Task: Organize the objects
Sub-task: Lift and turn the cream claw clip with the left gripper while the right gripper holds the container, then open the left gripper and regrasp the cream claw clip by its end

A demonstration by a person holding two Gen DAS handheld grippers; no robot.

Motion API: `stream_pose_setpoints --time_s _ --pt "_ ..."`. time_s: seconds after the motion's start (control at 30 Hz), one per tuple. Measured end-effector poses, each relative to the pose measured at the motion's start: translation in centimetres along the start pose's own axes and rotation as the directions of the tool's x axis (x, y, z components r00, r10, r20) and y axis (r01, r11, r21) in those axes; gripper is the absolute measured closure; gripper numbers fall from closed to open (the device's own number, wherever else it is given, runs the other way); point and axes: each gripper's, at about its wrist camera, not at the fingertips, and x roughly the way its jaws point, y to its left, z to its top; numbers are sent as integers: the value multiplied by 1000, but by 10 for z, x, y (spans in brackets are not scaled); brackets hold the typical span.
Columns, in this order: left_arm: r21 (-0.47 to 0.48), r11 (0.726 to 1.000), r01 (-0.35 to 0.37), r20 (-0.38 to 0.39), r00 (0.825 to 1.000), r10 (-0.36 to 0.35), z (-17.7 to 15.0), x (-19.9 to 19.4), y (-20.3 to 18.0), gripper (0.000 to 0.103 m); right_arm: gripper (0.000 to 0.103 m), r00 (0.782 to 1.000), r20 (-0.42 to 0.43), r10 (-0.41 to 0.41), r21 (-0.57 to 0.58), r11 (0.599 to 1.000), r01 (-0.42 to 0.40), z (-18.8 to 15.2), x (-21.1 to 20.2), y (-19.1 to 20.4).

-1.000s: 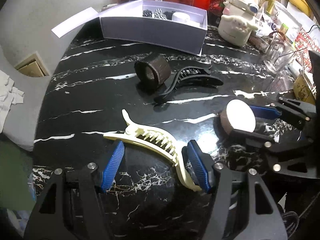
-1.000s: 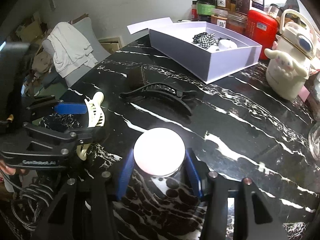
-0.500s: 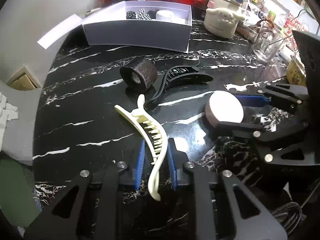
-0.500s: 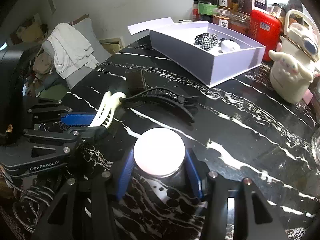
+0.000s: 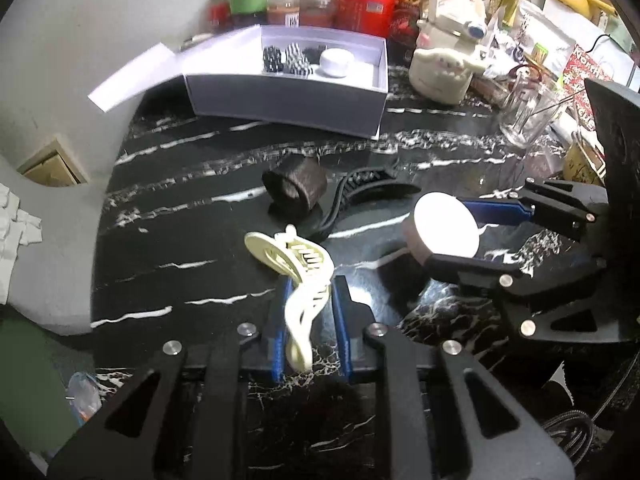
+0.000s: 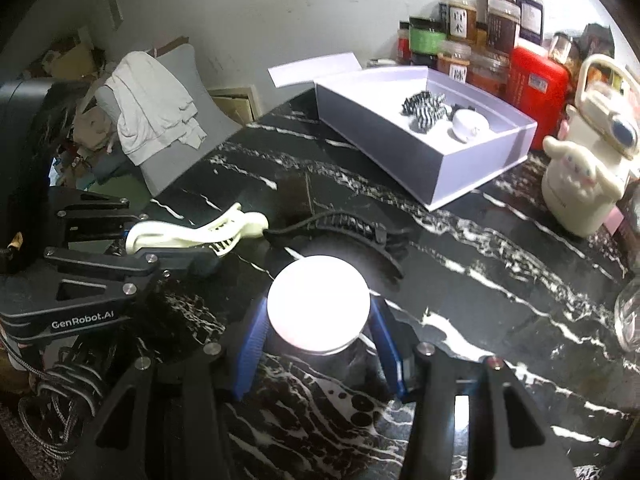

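Note:
My left gripper (image 5: 310, 312) is shut on a cream hair claw clip (image 5: 298, 268) and holds it tilted above the black marble table (image 5: 180, 240). The clip also shows in the right wrist view (image 6: 192, 234). My right gripper (image 6: 318, 344) is shut on a round jar with a white lid (image 6: 318, 306), which also shows in the left wrist view (image 5: 444, 226). A black claw clip (image 5: 372, 188) and a dark brown band (image 5: 296, 186) lie on the table beyond. An open white box (image 5: 288, 96) at the back holds striped scrunchies (image 5: 288, 58) and a white jar (image 5: 336, 62).
Spice jars and a red tin (image 5: 364, 8) stand behind the box. A cream character kettle (image 5: 444, 64) and a glass cup (image 5: 524, 116) stand at the back right. A chair with white cloth (image 6: 152, 108) is off the table's left edge.
My left gripper closed on the cream clip and lifted it, rotating it upright. My right gripper, shut on the jar, has lifted it slightly.

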Motion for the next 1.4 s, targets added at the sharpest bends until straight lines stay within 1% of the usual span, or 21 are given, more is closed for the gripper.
stream_pose_setpoints --time_s 0.23,0.27,0.3,0.43,0.53,0.63,0.73,0.83,0.87,0.93,0.97,1.0,1.07,1.1,1.17,1.27,1.4 --pt "12 1000 10 39 999 -10 0 -20 -9 86 51 999 36 -15 -12 1000 16 -5 -22 10" --pt "13 1000 15 43 999 -16 -1 -23 -11 89 51 999 40 -17 -11 1000 18 -7 -25 12" --pt "14 1000 18 48 999 -18 -1 -24 -14 96 51 999 44 -18 -12 1000 19 -9 -29 13" --pt "24 999 31 58 998 -33 -1 -24 -21 96 51 998 53 -29 -15 999 30 -15 -38 14" --pt "-6 999 51 37 998 -51 -5 -11 -23 96 51 998 51 -43 -4 999 44 -18 -38 10" --pt "0 997 78 31 997 -78 -7 -5 -25 96 51 998 43 -51 10 999 51 -23 -37 6" --pt "-6 996 86 50 995 -85 -4 -2 -27 96 51 998 29 -59 26 998 58 -29 -35 -1" --pt "12 996 83 29 996 -84 1 4 -31 94 51 998 12 -60 42 997 59 -33 -31 -8" --pt "29 997 76 24 997 -77 3 6 -35 91 51 998 8 -58 45 997 58 -34 -30 -10" --pt "74 996 57 21 998 -58 4 8 -42 79 51 999 -5 -50 52 997 50 -37 -28 -14" --pt "99 994 39 16 999 -41 5 9 -46 65 51 999 -13 -47 54 997 47 -37 -26 -16" --pt "126 992 21 25 999 -24 7 9 -50 57 51 999 -19 -45 55 997 46 -38 -25 -17" --pt "152 988 9 69 997 -20 11 5 -53 51 51 999 -26 -45 58 997 46 -38 -24 -21" --pt "165 986 14 88 996 -29 14 3 -54 44 51 999 -27 -42 62 997 44 -38 -24 -23" --pt "202 979 28 104 993 -50 19 3 -56 37 51 999 -28 -37 66 997 39 -37 -23 -25" --pt "259 966 10 106 994 -39 24 9 -62 36 51 999 -36 -37 69 997 39 -35 -19 -28" --pt "310 951 -12 50 999 -4 25 25 -66 36 51 998 -50 -36 80 996 40 -34 -13 -35"
